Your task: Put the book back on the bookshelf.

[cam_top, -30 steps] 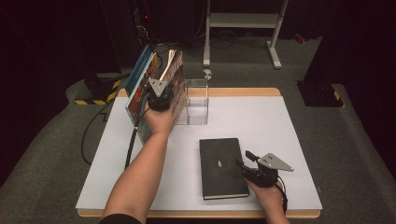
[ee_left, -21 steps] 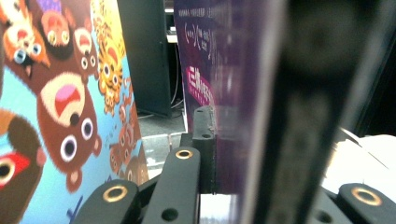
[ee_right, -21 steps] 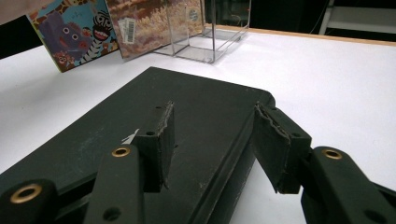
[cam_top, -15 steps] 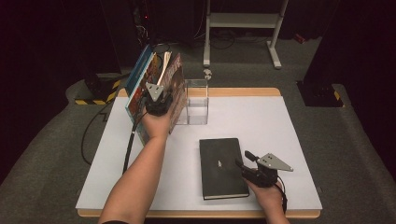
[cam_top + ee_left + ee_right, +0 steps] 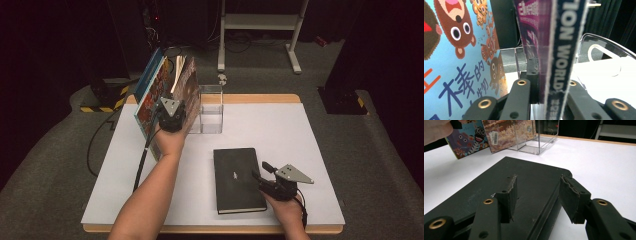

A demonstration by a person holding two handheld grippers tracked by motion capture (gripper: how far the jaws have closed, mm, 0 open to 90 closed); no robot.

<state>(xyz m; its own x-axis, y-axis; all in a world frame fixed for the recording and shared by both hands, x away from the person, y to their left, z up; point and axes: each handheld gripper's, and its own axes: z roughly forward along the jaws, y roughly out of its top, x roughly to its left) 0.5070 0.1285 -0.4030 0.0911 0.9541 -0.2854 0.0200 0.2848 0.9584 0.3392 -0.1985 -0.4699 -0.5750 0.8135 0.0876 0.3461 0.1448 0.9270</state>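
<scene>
Nearest, the right tongs [image 5: 261,176] rest at the edge of the black notebook [image 5: 238,179], which lies flat on the white surface [image 5: 310,150]. In the right gripper view the jaws stand half open, one over the cover and one past its edge, pressing on nothing. The notebook looks stiff and fairly heavy; its long edge is the place to pinch.

Farther back, the left tongs [image 5: 541,95] are clamped on the lower edge of a thin picture book [image 5: 559,50], held upright beside the clear acrylic stand [image 5: 210,109] and next to the bear-cover book [image 5: 461,50] leaning there. Thin and glossy, it may flex or slip, so I would grip near the spine.
</scene>
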